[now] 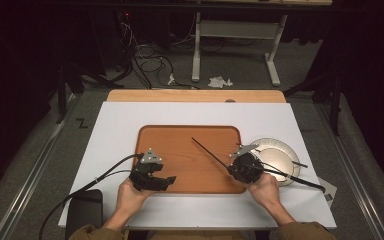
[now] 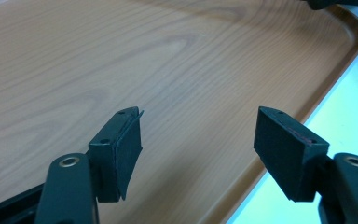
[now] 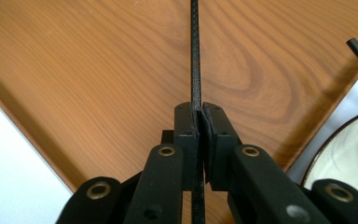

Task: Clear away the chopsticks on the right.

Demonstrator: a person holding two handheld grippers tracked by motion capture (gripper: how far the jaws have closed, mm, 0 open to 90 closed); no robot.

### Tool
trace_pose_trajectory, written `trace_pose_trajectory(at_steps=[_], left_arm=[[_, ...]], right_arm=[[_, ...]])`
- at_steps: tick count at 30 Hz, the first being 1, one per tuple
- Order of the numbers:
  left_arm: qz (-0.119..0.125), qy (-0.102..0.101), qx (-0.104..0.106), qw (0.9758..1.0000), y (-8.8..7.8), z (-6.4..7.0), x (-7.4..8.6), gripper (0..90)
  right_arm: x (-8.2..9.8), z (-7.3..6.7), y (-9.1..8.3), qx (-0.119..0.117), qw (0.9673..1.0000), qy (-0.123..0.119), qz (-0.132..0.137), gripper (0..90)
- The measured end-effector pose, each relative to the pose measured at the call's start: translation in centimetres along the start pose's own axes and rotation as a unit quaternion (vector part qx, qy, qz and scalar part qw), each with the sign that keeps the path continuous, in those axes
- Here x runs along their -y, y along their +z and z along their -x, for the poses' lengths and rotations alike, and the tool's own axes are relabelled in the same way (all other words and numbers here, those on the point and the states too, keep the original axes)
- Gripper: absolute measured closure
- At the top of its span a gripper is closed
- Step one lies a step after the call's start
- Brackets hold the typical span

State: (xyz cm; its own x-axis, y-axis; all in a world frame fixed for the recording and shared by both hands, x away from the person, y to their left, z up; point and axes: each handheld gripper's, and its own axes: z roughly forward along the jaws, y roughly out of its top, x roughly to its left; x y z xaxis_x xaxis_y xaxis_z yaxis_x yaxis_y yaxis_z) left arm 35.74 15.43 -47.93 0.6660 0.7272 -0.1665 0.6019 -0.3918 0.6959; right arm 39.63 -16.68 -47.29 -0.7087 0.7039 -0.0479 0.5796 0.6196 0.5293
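Chopstick (image 3: 195, 51) sits pinched between the right tool's (image 3: 199, 122) pads, slanting over the wooden tray (image 1: 180, 137); left tool (image 2: 198, 140) spread wide.

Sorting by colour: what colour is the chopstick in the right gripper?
Black chopstick, pinched by the right gripper; clearest in the right gripper view.

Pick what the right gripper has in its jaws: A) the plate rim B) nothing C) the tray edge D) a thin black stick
D: in the right gripper view the right gripper is clamped on a thin black stick that runs out over the tray.
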Motion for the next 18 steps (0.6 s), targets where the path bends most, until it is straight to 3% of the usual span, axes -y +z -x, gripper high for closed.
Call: trace_pose_trajectory(at_steps=[9,14,18], left_arm=[[0.001,0.001,0.001,1.0000,0.0,0.0,0.0,31.8],[0.004,0.000,0.000,1.0000,-0.1,0.1,0.0,31.9],[0.003,0.001,0.001,1.0000,-0.1,0.1,0.0,31.9]], right_arm=[[0.0,-0.3,1.3,0.004,0.9995,0.004,-0.032,84.1],[-0.1,-0.2,1.2,0.006,0.9996,0.007,-0.027,83.3],[0.1,0.0,1.5,0.035,0.9988,0.005,-0.035,85.7]])
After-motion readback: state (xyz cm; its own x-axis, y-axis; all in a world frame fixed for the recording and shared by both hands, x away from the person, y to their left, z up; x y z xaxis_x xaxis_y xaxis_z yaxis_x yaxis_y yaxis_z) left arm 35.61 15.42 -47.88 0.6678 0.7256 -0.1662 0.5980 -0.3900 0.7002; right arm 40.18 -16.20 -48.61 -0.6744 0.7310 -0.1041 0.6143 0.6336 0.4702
